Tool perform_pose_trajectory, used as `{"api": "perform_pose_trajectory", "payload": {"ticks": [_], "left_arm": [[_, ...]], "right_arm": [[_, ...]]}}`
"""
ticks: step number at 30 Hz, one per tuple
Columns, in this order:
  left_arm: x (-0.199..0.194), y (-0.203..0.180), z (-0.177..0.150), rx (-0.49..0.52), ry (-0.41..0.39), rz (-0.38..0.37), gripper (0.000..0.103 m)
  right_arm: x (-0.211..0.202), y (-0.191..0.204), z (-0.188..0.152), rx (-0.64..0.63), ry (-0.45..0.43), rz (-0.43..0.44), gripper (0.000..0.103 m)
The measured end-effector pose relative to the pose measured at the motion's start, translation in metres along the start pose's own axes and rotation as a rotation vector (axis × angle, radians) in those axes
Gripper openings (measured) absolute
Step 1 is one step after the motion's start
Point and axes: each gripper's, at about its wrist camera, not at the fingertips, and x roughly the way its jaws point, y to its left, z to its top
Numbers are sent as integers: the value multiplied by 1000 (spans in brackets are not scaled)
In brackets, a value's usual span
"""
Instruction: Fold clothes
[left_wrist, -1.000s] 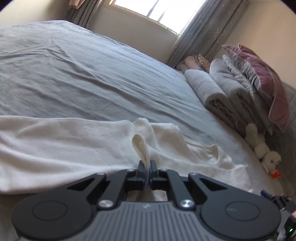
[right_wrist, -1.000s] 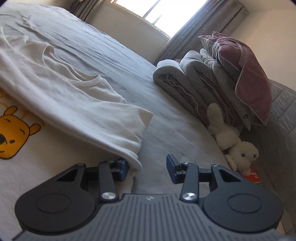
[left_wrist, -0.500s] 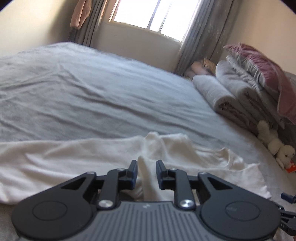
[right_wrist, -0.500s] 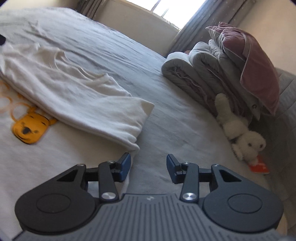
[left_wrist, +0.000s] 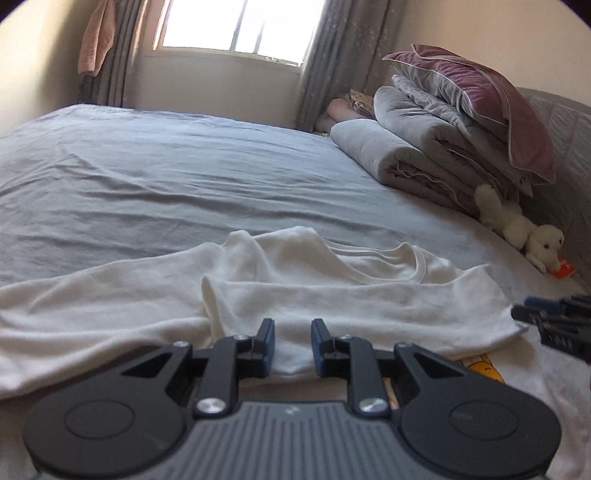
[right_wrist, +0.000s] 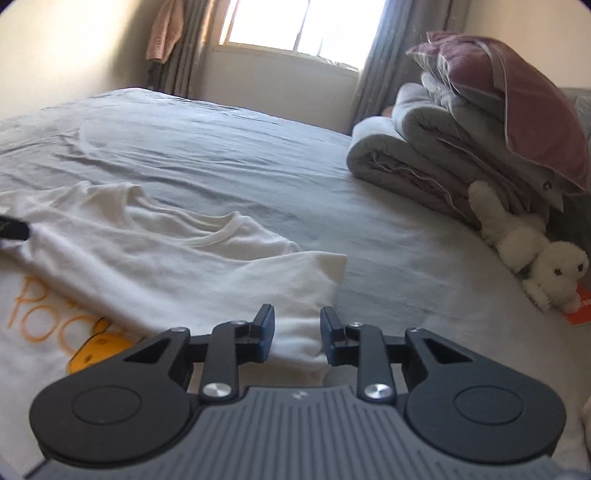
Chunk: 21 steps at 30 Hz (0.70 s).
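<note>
A white T-shirt (left_wrist: 351, 295) lies on the grey bed sheet (left_wrist: 184, 184), its upper part folded over the front. The collar (right_wrist: 207, 236) faces the window, and a yellow bear print (right_wrist: 96, 350) with orange lettering peeks out below the fold. My left gripper (left_wrist: 292, 332) is open just above the folded edge and holds nothing. My right gripper (right_wrist: 297, 325) hangs over the sleeve end (right_wrist: 314, 280). Its jaws are closing with the sleeve's edge between them, and the cloth looks loose. The right gripper's fingertips (left_wrist: 546, 317) also show at the left wrist view's right edge.
Folded grey duvets (left_wrist: 424, 155) topped by a mauve pillow (left_wrist: 480, 92) are stacked at the right by the headboard. Below them lies a white plush toy (right_wrist: 535, 258) with an orange card (left_wrist: 563, 267). Window (left_wrist: 236, 26) and curtains stand beyond bare sheet.
The left gripper let go of the pinched fold, which dropped flat, and rolled level. The right gripper rose, rolled level, and its jaws narrowed around the sleeve's edge.
</note>
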Motion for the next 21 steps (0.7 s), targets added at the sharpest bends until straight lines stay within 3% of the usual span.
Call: {"api": "perform_pose_trajectory", "payload": {"ticks": [5, 11, 12, 13, 16, 19, 21], "left_arm": [[2, 6, 5, -28, -24, -6, 22], [10, 10, 3, -62, -11, -17, 22], [10, 10, 3, -58, -11, -18, 22], [9, 8, 4, -54, -14, -21, 22], [7, 7, 5, -47, -25, -27, 23], [6, 8, 5, -45, -31, -24, 26], [6, 9, 5, -44, -35, -21, 26]], "right_arm": [[30, -37, 12, 209, 30, 60, 29], [78, -81, 19, 491, 92, 213, 29], [85, -86, 19, 531, 102, 231, 20], [86, -90, 18, 545, 85, 221, 1], [87, -99, 15, 588, 37, 190, 1], [95, -103, 9, 560, 96, 142, 1], [86, -101, 9, 554, 99, 177, 5]]}}
